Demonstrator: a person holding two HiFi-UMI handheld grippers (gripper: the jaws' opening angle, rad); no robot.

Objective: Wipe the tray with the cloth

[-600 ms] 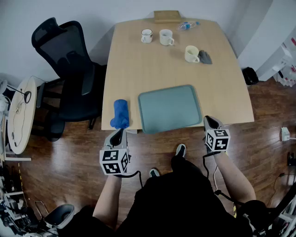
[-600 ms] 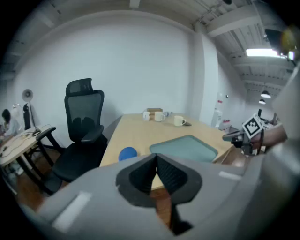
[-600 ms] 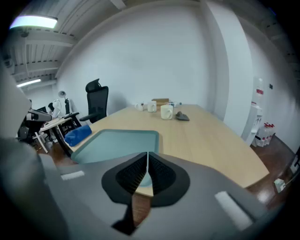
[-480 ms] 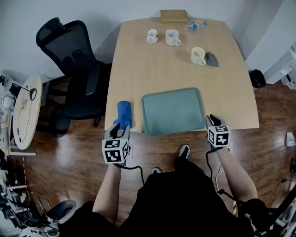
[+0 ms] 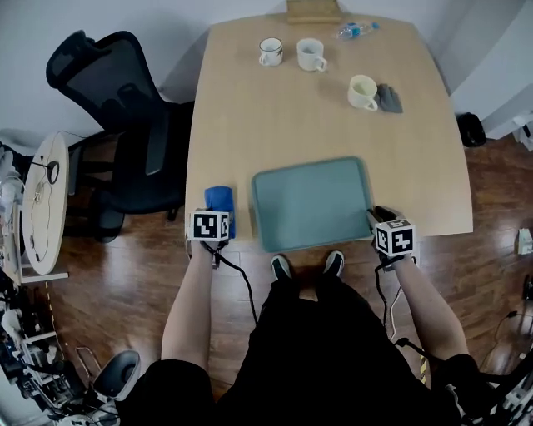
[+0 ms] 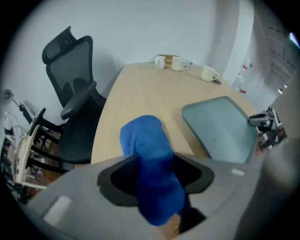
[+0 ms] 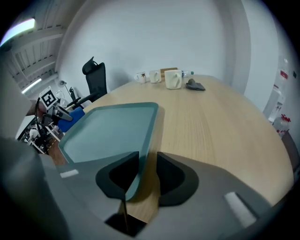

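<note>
A rolled blue cloth (image 5: 218, 198) lies at the table's near edge, left of the teal tray (image 5: 312, 204). My left gripper (image 5: 216, 214) points steeply down over the cloth's near end. In the left gripper view the blue cloth (image 6: 150, 154) lies between the wide jaws of my left gripper (image 6: 155, 159), which stands open. My right gripper (image 5: 380, 216) is at the tray's near right corner. In the right gripper view the tray (image 7: 112, 129) has its corner rim between the jaws of my right gripper (image 7: 147, 159), which is open, with a gap on the right side.
Three mugs (image 5: 311, 55), a grey rag (image 5: 388, 98), a bottle (image 5: 356, 30) and a wooden box (image 5: 312, 10) stand at the table's far end. A black office chair (image 5: 117, 108) is left of the table. A small round side table (image 5: 42, 204) stands further left.
Both grippers have moved forward to the table's near edge. The left one now straddles the blue cloth and the right one the tray's corner.
</note>
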